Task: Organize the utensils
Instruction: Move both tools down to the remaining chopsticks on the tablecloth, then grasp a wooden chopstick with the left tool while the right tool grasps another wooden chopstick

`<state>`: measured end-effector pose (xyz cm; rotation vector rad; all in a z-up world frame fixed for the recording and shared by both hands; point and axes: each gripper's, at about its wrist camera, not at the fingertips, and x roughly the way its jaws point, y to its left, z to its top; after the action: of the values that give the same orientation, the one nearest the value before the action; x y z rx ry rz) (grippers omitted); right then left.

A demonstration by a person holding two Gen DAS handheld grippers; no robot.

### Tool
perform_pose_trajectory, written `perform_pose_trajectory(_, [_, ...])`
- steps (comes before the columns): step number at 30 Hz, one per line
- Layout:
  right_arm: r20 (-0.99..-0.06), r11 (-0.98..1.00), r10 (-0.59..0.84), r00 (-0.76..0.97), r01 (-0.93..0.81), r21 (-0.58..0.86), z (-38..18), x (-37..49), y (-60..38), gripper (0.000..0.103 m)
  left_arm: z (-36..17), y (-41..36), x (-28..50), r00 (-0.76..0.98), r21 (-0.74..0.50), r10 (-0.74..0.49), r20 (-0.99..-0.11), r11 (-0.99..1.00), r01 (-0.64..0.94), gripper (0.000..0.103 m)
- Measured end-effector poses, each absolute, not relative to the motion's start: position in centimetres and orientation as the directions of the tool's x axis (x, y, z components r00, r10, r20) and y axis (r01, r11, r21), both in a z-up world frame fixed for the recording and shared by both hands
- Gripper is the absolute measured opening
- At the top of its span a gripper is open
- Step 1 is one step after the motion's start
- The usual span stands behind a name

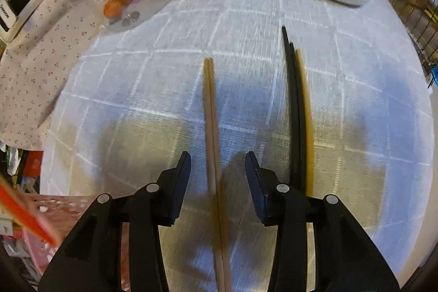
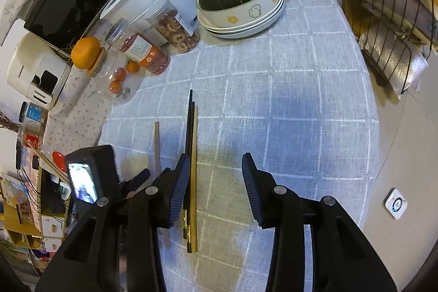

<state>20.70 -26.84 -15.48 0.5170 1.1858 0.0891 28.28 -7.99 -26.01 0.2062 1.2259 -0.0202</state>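
left gripper (image 1: 218, 163): my black plastic tongs, two wedge-shaped arms widening toward the camera
left fingers (image 1: 183, 177): black shells lined with dark blue pads on their inner faces
left screws: four round silver pivot pins, two on each arm
right gripper (image 2: 216, 168): the same black build, each arm with a slot-shaped cut-out low down
right fingers (image 2: 250, 182): dark blue pads with fine ribbing along the inner edge
right screws: four silver pins, set as on my left tool
left camera (image 2: 90, 174): black box on my left tool, its small rear screen lit
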Motion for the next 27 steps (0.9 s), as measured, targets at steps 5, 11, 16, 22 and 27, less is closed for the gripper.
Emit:
perform_pose_trajectory(5, [-0.864, 0.885, 0.334, 0.378, 0.190, 0.426, -15.9, 21.1, -26.5, 0.040, -26.1, -7.4, 28.1, 0.342, 0.029, -0.024, -0.939, 0.988, 0.150, 0.009])
perform_pose_trajectory(11, [-0.885, 0.896, 0.319, 0.340, 0.195, 0.398, -17.7, 21.6, -26.5, 0.040, -25.8, -8.2, 26.3, 0.295, -0.124, -0.173, -0.940, 0.976, 0.177, 0.008])
perform_pose_trajectory(16, [-0.897, 0.906, 0.329, 0.294, 0.169, 0.388, -19.6, 22.1, -25.4, 0.040, -23.7, -8.7, 24.6, 0.318, -0.182, -0.244, -0.916, 0.960, 0.214, 0.008])
perform_pose_trajectory(22, [-0.906, 0.920, 0.342, 0.248, 0.107, 0.376, -21.5, 22.8, -23.3, 0.030, -21.8, -8.8, 22.7, 0.302, -0.272, -0.322, -0.897, 0.942, 0.196, 0.008])
perform_pose_trajectory(27, [-0.904, 0.912, 0.376, 0.204, 0.092, 0.400, -23.6, 23.6, -21.9, 0.022, -14.1, -7.4, 19.6, 0.466, -0.237, -0.339, -0.817, 0.935, 0.264, 0.008])
